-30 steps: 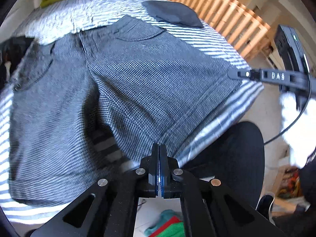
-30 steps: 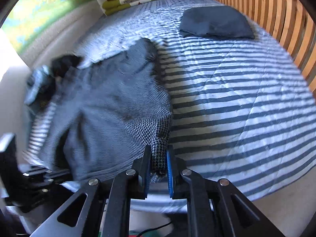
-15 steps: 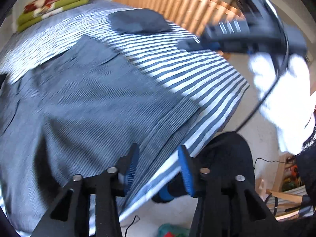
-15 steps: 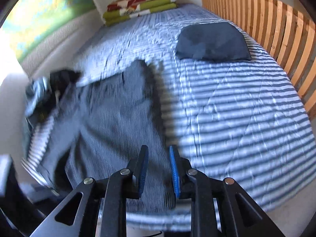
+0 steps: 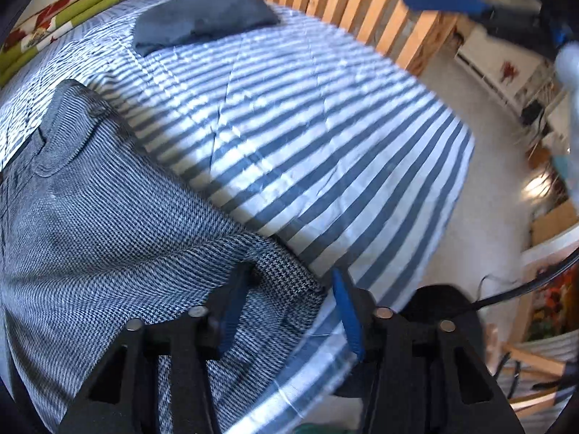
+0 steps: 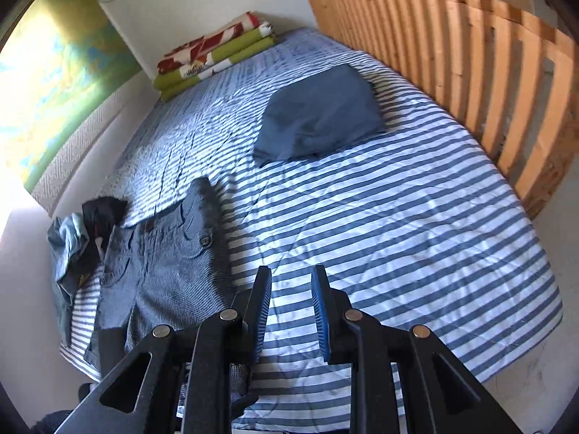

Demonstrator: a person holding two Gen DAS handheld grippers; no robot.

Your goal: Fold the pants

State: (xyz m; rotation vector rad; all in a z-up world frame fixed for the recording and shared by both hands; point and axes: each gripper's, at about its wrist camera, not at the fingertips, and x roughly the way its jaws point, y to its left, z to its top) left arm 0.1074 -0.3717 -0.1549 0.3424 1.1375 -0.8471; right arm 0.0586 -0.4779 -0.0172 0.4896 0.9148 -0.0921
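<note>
The grey checked pants [image 6: 170, 253] lie folded lengthwise on the left part of the striped bed [image 6: 398, 217], waistband away from me. In the left wrist view the pants [image 5: 108, 235] fill the lower left, and their hem corner [image 5: 289, 275] sits between the spread fingers of my left gripper [image 5: 289, 289], which is open and not clamped on it. My right gripper [image 6: 291, 300] is open above bare striped sheet, just right of the pants' edge, with nothing between its fingers. It also shows blurred as the right gripper [image 5: 445, 0] high in the left wrist view.
A folded dark blue garment [image 6: 318, 115] lies mid-bed. Folded green and red cloths [image 6: 217, 54] sit by the far wall. A heap of dark and denim clothes [image 6: 79, 238] is at the left edge. A wooden slatted bed end [image 6: 470, 54] bounds the right side. The bed's near edge drops to floor [image 5: 488, 199].
My right gripper released the pant leg it held and opened, now over bare sheet. My left gripper went from shut to open and moved right to the hem corner. The pants now lie folded over.
</note>
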